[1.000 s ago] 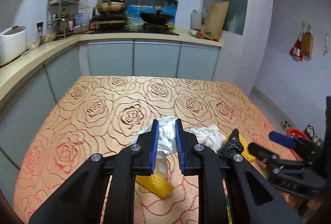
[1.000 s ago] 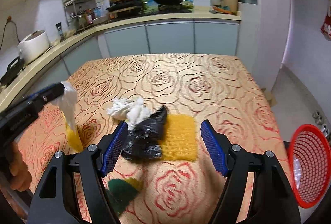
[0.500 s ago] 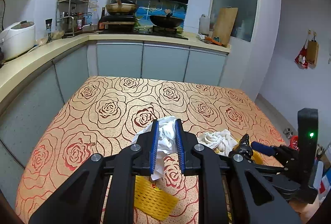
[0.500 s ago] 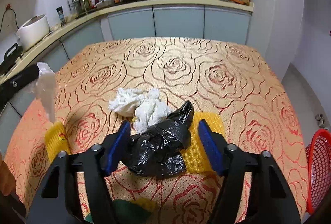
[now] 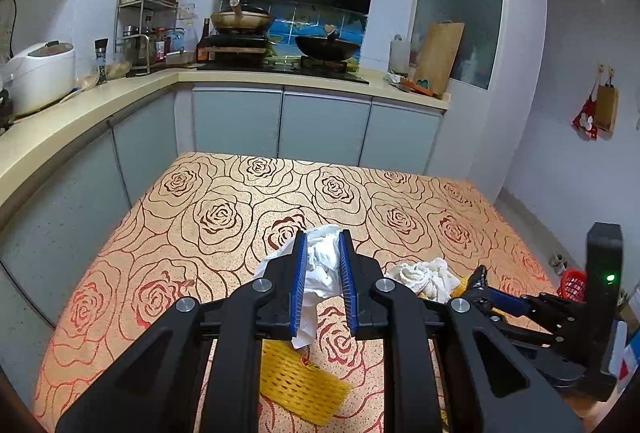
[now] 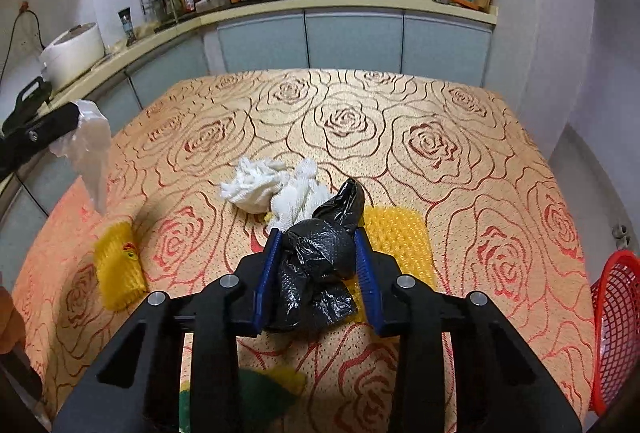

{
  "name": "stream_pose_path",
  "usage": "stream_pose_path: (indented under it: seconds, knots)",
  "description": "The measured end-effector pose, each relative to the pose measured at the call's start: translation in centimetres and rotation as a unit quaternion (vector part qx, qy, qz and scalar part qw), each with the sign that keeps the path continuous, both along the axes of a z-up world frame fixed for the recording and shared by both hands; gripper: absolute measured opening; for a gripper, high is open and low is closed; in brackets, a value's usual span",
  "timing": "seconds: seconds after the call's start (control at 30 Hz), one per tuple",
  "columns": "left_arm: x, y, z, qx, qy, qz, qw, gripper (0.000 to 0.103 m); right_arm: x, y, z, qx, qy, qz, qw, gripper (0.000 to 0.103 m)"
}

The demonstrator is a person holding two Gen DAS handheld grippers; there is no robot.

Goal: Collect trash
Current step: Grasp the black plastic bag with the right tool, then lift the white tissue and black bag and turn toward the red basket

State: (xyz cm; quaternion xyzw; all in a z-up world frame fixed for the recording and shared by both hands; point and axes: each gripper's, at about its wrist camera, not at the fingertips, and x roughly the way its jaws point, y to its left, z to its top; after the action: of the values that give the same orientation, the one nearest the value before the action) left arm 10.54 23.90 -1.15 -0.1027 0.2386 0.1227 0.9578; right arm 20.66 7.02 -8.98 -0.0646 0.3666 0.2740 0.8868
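Observation:
A crumpled black plastic bag (image 6: 320,265) lies on the rose-patterned table (image 6: 440,121), partly over a yellow foam net (image 6: 400,237). My right gripper (image 6: 317,233) is closing its jaws on the bag, and both blue pads touch its sides. A thin white plastic bag (image 5: 324,269) hangs down from my left gripper (image 5: 323,237), which is shut on it above the table. The right wrist view shows that same white bag (image 6: 92,153) dangling at the far left. A white crumpled cloth (image 6: 272,189) rests just beyond the black bag.
A yellow mesh sleeve (image 6: 118,269) lies at the table's left, and a green and yellow sponge (image 6: 260,389) sits under my right gripper. A red mesh basket (image 6: 612,329) stands off the table's right edge. Kitchen counters run behind and to the left.
The right jaws have narrowed from wide open until they meet the black bag. The left gripper stays shut on the white bag and has hardly moved.

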Motion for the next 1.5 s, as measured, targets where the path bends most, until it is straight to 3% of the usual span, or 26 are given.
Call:
stream_pose_path:
  seconds: [0.73,1.5]
  knots:
    - [-1.8,-2.3,4.8,0.038,-0.046,0.006,0.9982,0.016,-4.0,-4.4,10.3,0.081,-0.106,-0.001,0.991,0.035]
    - [0.2,-10.1,6.8,0.063,-0.064,-0.066,0.9938,0.016,-4.5,-13.5,12.4,0.102,-0.135,-0.083,0.982,0.035]
